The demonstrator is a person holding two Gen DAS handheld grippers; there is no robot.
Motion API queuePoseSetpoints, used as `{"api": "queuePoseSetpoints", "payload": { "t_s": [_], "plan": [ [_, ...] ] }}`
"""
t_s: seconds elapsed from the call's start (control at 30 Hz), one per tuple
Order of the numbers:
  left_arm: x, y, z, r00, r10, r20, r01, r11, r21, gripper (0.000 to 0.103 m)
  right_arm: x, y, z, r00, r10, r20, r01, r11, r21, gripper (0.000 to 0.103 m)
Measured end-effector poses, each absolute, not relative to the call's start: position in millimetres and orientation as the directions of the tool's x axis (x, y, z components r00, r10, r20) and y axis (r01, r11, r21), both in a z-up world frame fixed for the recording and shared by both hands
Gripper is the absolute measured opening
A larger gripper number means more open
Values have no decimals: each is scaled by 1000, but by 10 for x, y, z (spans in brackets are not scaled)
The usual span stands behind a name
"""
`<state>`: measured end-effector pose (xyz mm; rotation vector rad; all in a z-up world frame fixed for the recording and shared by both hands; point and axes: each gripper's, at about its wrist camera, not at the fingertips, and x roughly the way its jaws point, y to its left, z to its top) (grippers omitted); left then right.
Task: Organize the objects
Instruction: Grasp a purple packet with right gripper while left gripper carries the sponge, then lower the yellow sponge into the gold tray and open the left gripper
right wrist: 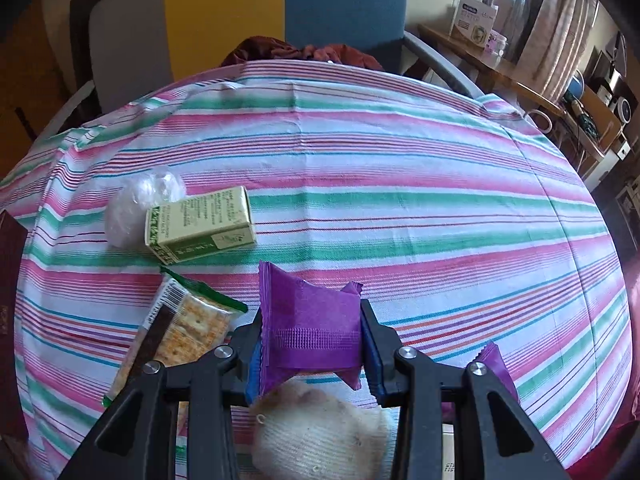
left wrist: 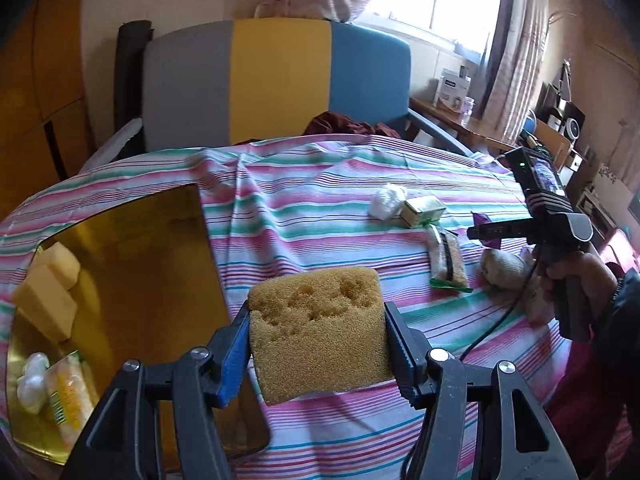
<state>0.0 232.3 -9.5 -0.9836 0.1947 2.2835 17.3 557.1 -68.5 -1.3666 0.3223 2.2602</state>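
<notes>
My left gripper (left wrist: pixel 318 330) is shut on a tan sponge (left wrist: pixel 316 332), held above the striped tablecloth just right of a gold tray (left wrist: pixel 132 248). The tray holds two yellow sponges (left wrist: pixel 48 292), a white bag (left wrist: pixel 32 380) and a snack pack (left wrist: pixel 66 396). My right gripper (right wrist: pixel 312 332) is shut on a purple packet (right wrist: pixel 308 320), lifted above the cloth; it also shows in the left wrist view (left wrist: pixel 486 226). On the cloth lie a green box (right wrist: pixel 200 226), a white plastic bundle (right wrist: pixel 136 204), a cracker pack (right wrist: pixel 176 332) and a whitish knitted bundle (right wrist: pixel 320 436).
A second purple packet (right wrist: pixel 498 368) lies under my right gripper's right side. A grey, yellow and blue chair (left wrist: pixel 276 80) stands behind the table with dark red cloth (left wrist: pixel 344 126) on it. A wooden shelf with a box (right wrist: pixel 476 20) is at the far right.
</notes>
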Motion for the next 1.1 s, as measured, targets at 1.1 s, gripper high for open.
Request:
{"api": "queuePoseSetpoints", "payload": {
  "t_s": [1.1],
  "plan": [
    [-1128,93,-542,-589,147,-795,-109,-989,-101,75,152,5419,-560,-462,289,-839,-469,-882,-45,39]
  ]
}}
